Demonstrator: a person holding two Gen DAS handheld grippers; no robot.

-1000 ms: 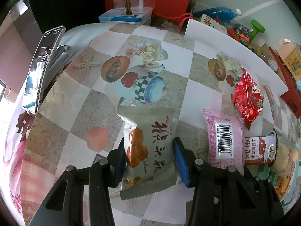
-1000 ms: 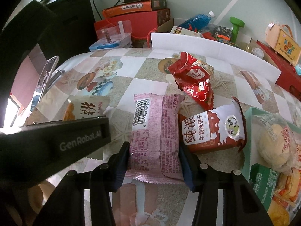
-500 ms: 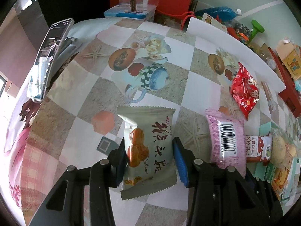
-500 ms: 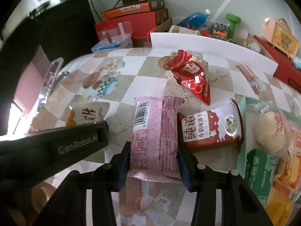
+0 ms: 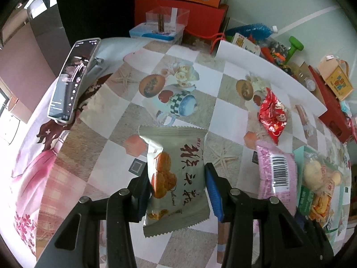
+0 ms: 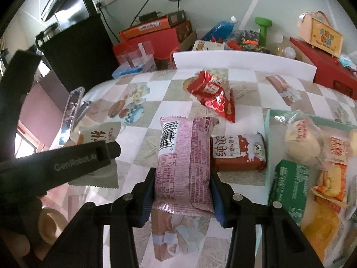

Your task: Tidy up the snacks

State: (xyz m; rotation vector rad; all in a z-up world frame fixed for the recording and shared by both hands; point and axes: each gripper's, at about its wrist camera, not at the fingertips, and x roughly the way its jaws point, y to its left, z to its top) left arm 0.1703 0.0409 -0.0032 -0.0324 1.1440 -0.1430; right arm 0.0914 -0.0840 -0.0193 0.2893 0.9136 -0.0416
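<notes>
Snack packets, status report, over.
Left claw shut on beige packet. Right claw shut on pink packet. Teal tray nearly full; red bag loose.

Two black hand-held tools point steeply downward side by side: the left tool (image 5: pixel 176 189) clamps a grey-green snack packet (image 5: pixel 175 174) between its blue pads, and the right tool (image 6: pixel 183 192) squeezes a pink snack packet (image 6: pixel 185 160) likewise.
</notes>
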